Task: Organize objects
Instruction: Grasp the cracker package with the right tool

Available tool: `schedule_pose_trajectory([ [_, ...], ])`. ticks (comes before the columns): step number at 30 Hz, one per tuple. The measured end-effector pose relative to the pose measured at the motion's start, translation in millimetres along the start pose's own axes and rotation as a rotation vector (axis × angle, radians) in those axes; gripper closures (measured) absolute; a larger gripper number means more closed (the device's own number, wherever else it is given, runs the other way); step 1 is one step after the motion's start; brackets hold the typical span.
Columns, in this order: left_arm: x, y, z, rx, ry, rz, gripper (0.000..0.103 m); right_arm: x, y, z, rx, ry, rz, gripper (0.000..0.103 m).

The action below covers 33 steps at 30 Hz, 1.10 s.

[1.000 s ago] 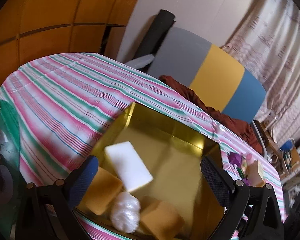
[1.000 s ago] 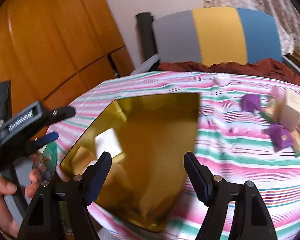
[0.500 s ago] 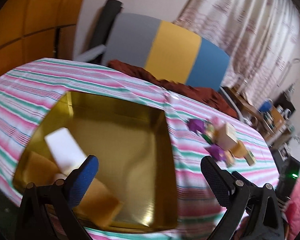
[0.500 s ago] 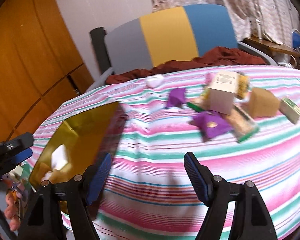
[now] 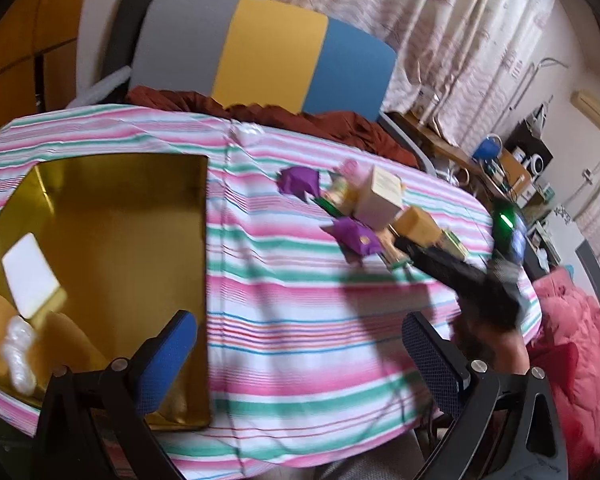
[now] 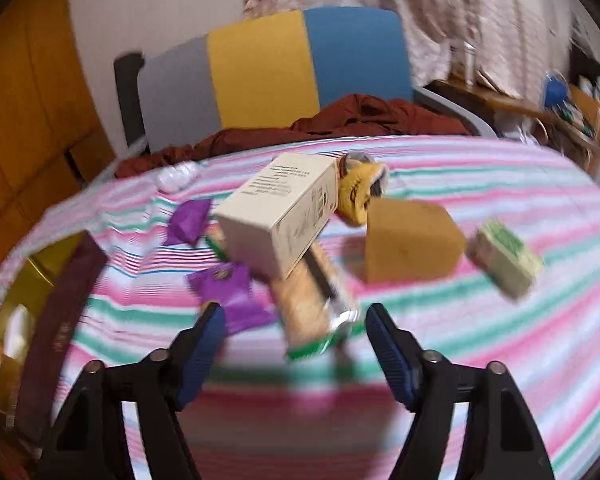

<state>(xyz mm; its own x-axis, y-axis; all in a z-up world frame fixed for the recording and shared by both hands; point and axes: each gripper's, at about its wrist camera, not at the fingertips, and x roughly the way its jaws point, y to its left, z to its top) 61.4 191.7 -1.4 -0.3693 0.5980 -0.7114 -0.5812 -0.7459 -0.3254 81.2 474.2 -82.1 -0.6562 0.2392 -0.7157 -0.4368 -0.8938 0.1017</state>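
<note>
Reaching for the next thing to put in the tray.

The right gripper (image 6: 292, 344) comes over the heap of things near the table's far right edge; its jaws have just been closing but are apart, with the end of a clear snack pack (image 6: 312, 304) between them, not pinched. The left gripper (image 5: 300, 356) is spread and empty above the near edge. The gold tray (image 5: 188, 280) at the table's left end already holds a few pieces. Next, I think, the right gripper must go lower and close on the pack, without pushing the white box (image 6: 280, 212) beside it.
</note>
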Motion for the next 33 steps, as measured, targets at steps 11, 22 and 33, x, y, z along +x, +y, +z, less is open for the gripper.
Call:
schedule_pose_trajectory([
  [11,12,-23,-13,0.050,0.054,-0.002,0.000,48,-6,6,-0.078,0.100,0.030,0.053],
  [22,33,-46,-1,0.085,0.048,0.025,0.000,16,-10,-27,-0.053,0.061,0.062,0.054],
  [33,98,-69,28,0.103,0.044,0.111,0.000,-15,-43,-53,0.156,-0.063,-0.120,0.055],
])
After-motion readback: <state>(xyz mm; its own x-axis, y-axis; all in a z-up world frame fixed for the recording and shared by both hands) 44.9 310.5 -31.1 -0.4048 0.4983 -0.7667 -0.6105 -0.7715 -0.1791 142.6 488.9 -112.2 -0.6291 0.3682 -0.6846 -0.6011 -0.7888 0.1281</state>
